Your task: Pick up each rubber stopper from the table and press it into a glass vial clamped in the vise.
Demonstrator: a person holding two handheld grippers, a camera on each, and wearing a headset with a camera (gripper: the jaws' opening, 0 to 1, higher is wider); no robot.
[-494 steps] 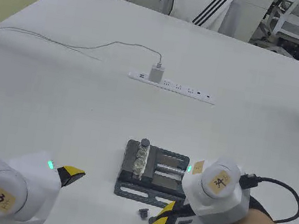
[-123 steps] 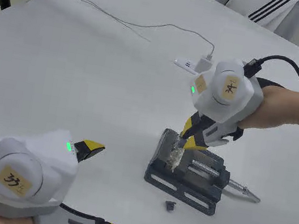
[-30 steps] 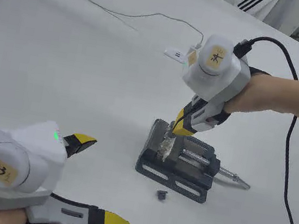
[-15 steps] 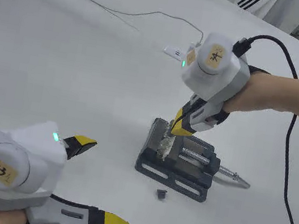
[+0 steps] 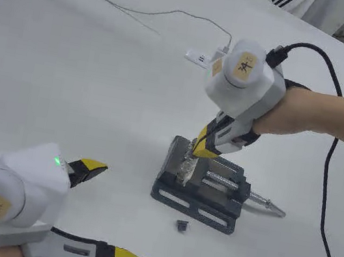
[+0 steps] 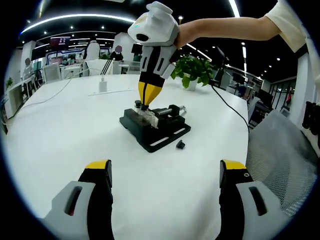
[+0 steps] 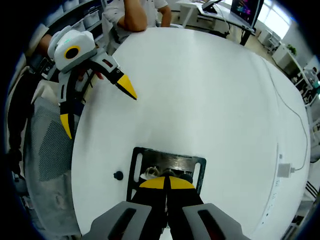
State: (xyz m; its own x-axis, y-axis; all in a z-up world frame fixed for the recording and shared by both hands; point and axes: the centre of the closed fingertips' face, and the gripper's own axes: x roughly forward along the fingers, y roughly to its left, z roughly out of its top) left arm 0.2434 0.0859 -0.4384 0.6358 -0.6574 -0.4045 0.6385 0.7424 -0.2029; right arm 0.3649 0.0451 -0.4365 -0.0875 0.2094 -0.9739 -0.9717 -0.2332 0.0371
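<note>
Progress: right tongs (image 5: 202, 148), jaws closed, tips at the mouth of the vial (image 5: 186, 168) clamped in the vise (image 5: 212, 204); seating appears underway. One rubber stopper (image 5: 181, 224) lies unpicked on the worktop (image 5: 69, 72) beside the vise. Left tongs (image 5: 110, 214) are open and empty.

Pwr strip (image 5: 196, 57) w/ thin cable (image 5: 136, 12); potted plant (image 6: 192, 70), mesh chair (image 6: 280, 150) nearby.

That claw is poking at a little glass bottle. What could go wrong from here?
The shut right gripper sits at the top of the glass vial in the vise; an off-centre push might crack the glass. The spare stopper lies loose beside the vise and could get knocked away.
</note>
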